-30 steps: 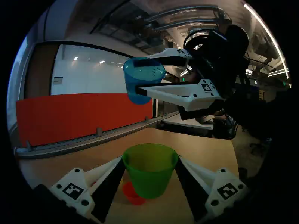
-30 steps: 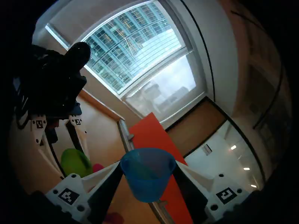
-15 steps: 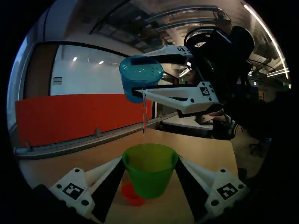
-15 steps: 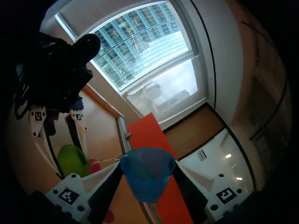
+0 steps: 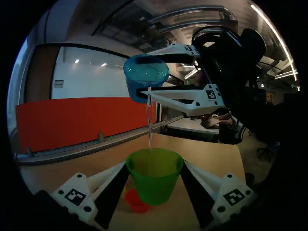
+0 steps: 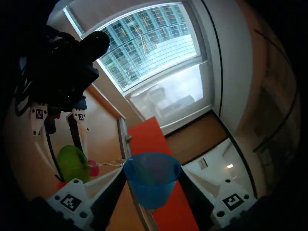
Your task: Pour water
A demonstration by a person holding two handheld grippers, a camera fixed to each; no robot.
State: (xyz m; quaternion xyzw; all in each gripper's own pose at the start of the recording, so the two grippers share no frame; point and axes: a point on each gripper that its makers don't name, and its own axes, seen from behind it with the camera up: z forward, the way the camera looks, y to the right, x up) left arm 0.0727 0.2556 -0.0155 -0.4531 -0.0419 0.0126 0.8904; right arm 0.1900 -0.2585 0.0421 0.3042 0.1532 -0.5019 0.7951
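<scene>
Water [image 5: 149, 123] streams thinly from the tilted blue cup [image 5: 145, 75] pinched in my right fingers [image 5: 181, 95] into the upright green cup [image 5: 154, 180] below, pinched by my left fingers [image 5: 98, 181].

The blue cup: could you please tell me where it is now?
In the left gripper view, the blue cup sits tilted at upper centre in the right claw, above the green cup the left claw holds.
</scene>
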